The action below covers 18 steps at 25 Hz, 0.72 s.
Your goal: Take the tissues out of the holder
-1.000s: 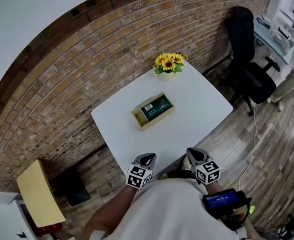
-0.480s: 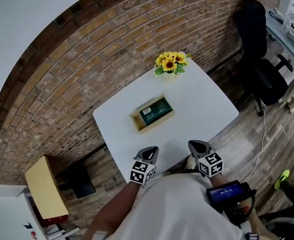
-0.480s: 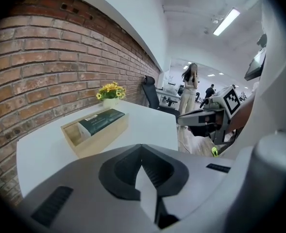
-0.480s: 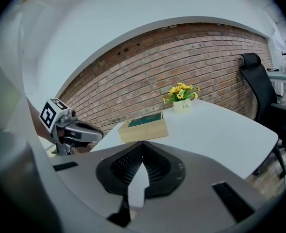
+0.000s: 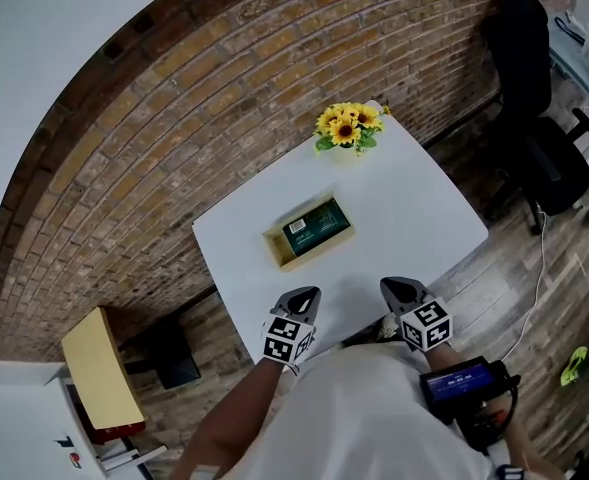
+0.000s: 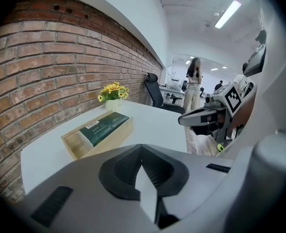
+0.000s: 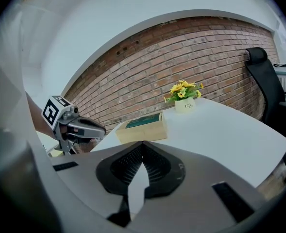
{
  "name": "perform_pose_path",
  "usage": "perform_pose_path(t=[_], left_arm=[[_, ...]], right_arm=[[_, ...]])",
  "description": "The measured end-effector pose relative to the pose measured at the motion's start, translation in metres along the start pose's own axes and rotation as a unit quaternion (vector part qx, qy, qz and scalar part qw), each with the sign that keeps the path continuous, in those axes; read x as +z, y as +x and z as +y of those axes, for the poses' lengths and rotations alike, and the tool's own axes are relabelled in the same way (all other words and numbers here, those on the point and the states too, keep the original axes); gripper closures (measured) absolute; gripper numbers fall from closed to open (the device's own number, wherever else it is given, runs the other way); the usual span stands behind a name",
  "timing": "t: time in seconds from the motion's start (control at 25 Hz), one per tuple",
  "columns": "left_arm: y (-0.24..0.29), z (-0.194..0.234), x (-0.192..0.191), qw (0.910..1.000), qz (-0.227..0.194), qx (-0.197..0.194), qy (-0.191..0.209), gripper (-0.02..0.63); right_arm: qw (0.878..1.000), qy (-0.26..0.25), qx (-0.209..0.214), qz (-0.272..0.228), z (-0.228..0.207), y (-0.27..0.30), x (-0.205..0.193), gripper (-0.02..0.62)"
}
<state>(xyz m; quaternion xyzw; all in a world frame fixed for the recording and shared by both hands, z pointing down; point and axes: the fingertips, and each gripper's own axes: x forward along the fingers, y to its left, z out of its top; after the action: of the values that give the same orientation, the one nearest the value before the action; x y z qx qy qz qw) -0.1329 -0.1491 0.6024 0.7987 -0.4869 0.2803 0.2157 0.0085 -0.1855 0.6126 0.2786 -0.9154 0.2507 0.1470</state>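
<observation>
Wooden holder (image 5: 276,243) with green tissues (image 5: 315,225) lies mid-table (image 5: 414,208), at 12 o'clock from both grippers. Left gripper (image 5: 305,294) and right gripper (image 5: 398,286) brought nearer over near edge, jaws closed, empty. Approach judged just begun.

A white square table (image 5: 414,218) carries a wooden tissue holder (image 5: 277,244) near its middle and a sunflower pot (image 5: 346,130) at its far corner.
</observation>
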Motion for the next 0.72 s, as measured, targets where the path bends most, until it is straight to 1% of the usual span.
perform_pose_path(t=[0.16,0.36,0.72], left_arm=[[0.009,0.011,0.011,0.9998,0.006,-0.004,0.017,0.598],[0.024,0.033,0.025,0.9985,0.027,-0.009,0.047,0.597],[0.047,0.064,0.041,0.9912,0.07,-0.01,0.112,0.597]], right_arm=[[1.0,0.001,0.003,-0.001,-0.004,0.002,0.005,0.591],[1.0,0.01,-0.002,-0.001,-0.011,0.002,0.002,0.591],[1.0,0.026,-0.014,-0.005,-0.024,0.001,0.0,0.591]])
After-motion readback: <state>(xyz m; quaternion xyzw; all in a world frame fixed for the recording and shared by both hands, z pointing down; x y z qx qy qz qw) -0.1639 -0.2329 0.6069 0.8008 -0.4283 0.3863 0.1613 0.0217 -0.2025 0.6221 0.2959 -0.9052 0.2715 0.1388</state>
